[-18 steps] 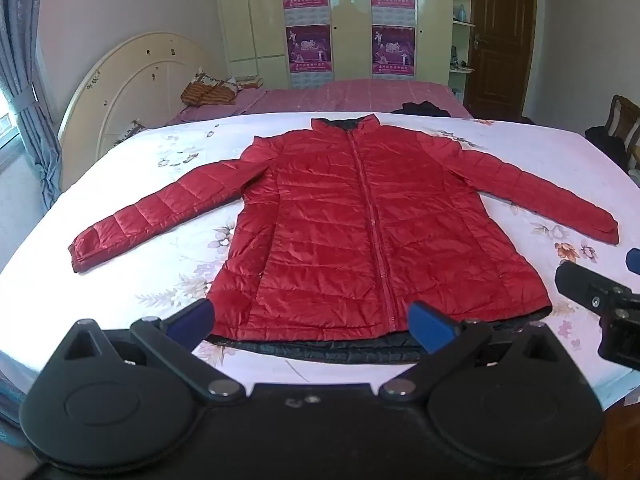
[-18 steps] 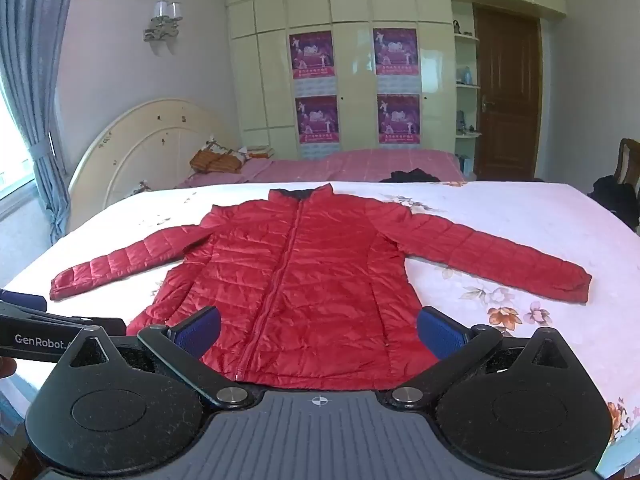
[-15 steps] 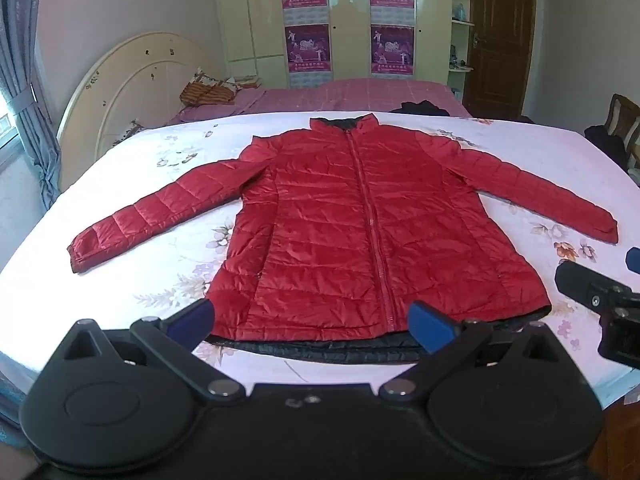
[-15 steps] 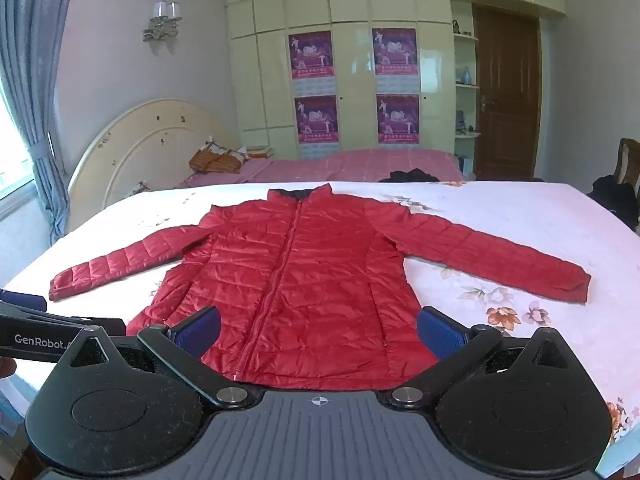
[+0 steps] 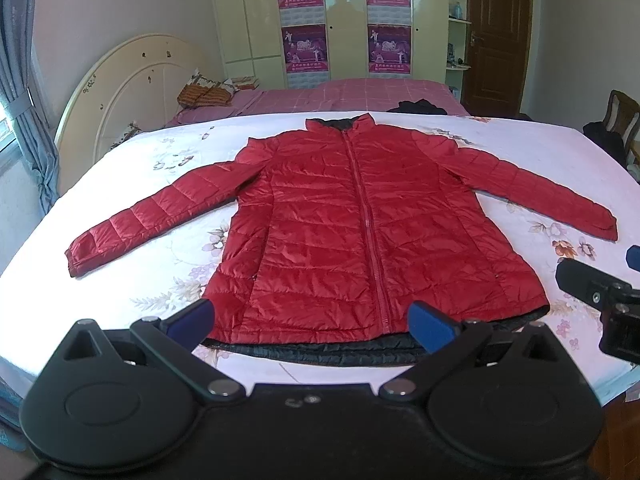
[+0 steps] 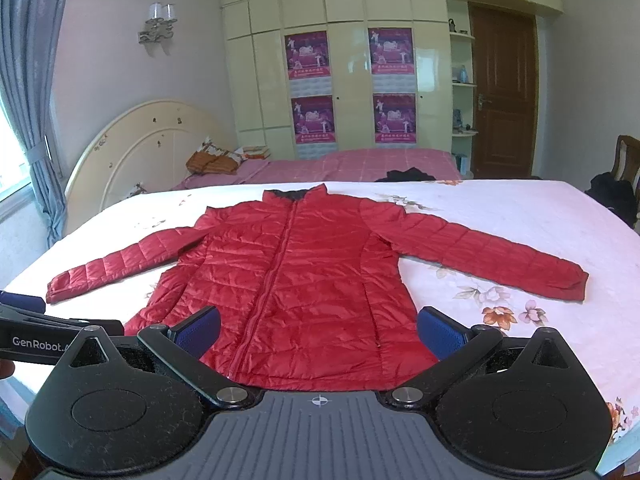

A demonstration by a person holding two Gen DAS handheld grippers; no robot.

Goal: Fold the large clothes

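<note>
A red quilted jacket (image 5: 360,232) (image 6: 296,280) lies flat and zipped on the white floral bed (image 5: 168,264) (image 6: 520,216), collar far, both sleeves spread out sideways, dark lining showing at the near hem. My left gripper (image 5: 310,322) hovers open over the near hem, blue pads wide apart, nothing between them. My right gripper (image 6: 318,334) is open too, above the hem on the jacket's right half. Each gripper's tip shows at the edge of the other's view.
A second bed with a pink checked cover (image 5: 360,94) and a cream headboard (image 5: 132,80) stands behind. A dark garment (image 5: 418,106) lies on it. A wardrobe with posters (image 6: 352,88), a brown door (image 6: 504,104) and a chair with dark clothes (image 6: 616,192) are at the right.
</note>
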